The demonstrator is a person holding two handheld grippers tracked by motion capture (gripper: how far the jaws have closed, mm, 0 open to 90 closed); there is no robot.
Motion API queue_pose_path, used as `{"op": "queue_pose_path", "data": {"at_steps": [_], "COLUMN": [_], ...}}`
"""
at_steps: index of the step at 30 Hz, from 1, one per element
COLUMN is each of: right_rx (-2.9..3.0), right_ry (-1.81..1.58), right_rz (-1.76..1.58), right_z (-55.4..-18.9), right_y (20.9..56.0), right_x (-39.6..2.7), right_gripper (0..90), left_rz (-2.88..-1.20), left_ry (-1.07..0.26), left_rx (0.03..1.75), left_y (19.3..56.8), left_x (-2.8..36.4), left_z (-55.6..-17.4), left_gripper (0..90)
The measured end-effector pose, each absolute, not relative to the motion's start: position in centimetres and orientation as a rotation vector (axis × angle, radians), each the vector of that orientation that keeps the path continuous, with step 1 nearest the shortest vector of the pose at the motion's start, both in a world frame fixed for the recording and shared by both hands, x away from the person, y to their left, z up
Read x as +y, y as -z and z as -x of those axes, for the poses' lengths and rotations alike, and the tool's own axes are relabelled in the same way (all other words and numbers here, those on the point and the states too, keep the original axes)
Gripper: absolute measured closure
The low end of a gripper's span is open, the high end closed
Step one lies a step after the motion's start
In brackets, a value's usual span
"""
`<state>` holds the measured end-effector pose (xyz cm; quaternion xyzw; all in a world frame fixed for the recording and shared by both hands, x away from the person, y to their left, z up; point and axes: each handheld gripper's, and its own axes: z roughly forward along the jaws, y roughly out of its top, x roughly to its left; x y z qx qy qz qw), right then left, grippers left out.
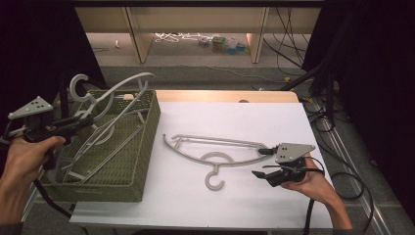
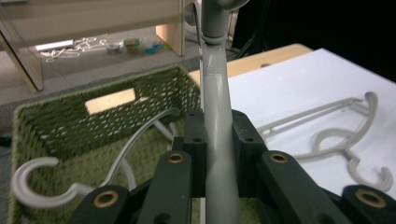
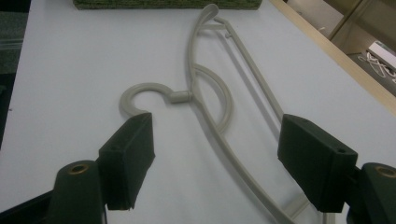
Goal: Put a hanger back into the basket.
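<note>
At the left of the high view, my left hand-held gripper (image 1: 87, 119) is clamped on the arm of a pale grey plastic clothes hanger (image 1: 110, 95), which stands tilted half out of the green woven basket (image 1: 147, 142), its hook up at the upper left of the frame. In the left gripper view the jaws pinch that hanger's arm (image 2: 217, 121) squarely between the pads. More grey hangers (image 1: 95, 147) lie in the basket beneath it. At the centre of the high view a second grey plastic hanger (image 1: 215, 149) lies flat on the white desk (image 1: 235, 205), hook toward the lower edge. My right hand-held gripper (image 1: 262, 161) sits at that hanger's right-hand tip with jaws spread wide, and the right gripper view shows the hanger's arm (image 3: 224, 140) running between them, untouched.

To do this lift well, I judge that I should raise the left hanger straight up until its lower bar clears the basket rim, so it does not snag the hangers below. I would keep the grip firm, since the smooth arm could swivel between the pads. The right gripper should hold back from the desk hanger until the left one comes across.
</note>
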<state>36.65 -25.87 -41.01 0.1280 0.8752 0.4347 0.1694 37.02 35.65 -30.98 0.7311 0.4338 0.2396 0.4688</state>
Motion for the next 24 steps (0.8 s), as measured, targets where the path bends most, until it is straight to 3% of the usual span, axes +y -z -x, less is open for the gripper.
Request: {"op": "queue_pose_path", "data": {"at_steps": [24], "right_rx": [2.506], "right_ry": [-1.226], "right_rz": [-0.373], "right_z": [-36.8], "right_y": [41.3], "right_x": [-25.9], "right_gripper": [27.9], "left_rz": [-2.022], "left_ry": [-0.498], "left_rx": [1.145], "left_y": [34.3], "left_x": [37.0], "left_z": [-41.1], "left_gripper": [79.1]}}
